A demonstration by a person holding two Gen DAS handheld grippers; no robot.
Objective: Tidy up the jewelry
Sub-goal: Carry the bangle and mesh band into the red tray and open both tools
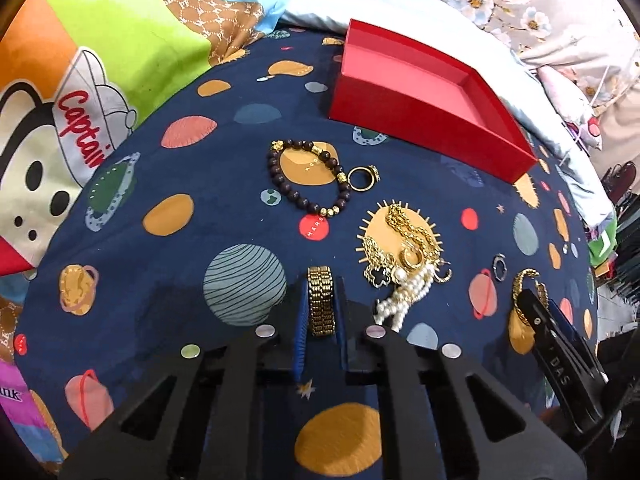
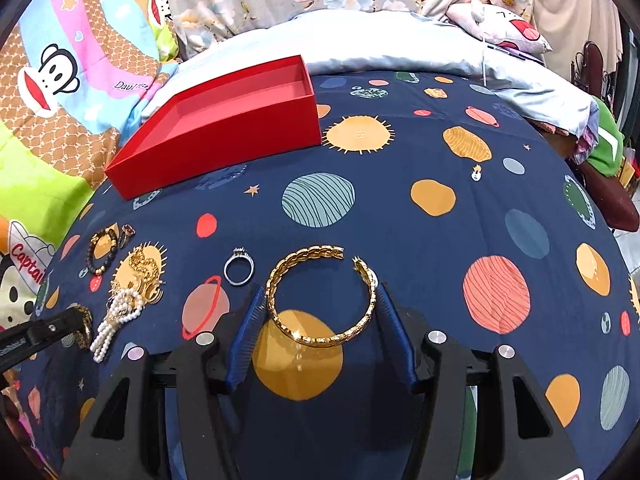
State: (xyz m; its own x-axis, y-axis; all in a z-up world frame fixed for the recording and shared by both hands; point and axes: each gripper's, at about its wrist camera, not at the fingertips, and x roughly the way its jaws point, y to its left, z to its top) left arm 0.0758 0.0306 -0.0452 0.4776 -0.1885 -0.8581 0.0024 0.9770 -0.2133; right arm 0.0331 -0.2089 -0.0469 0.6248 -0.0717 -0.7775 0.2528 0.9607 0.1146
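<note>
Left gripper [image 1: 321,306]: ribbed blue pads clamped on gold link band [image 1: 321,304]. Right gripper [image 2: 320,312]: jaws wide, flanking braided gold open cuff [image 2: 280,312] lying on navy planet-print cloth [image 2: 400,220]. Red rectangular cardboard box [image 2: 224,136] beyond.

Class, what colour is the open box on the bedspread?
Red, with a paler pinkish-red inside; the box shows best in the right wrist view.

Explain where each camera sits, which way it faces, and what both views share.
Left wrist: on the left gripper, looking forward over a navy planet-print bedsheet; its blue-padded fingers clamp a gold link band.
Right wrist: on the right gripper, facing the same sheet; its open fingers flank a gold woven open cuff bangle.
Shared: the red open cardboard box, dark beaded bracelet, white pearl strand; each view catches the other gripper.
</note>
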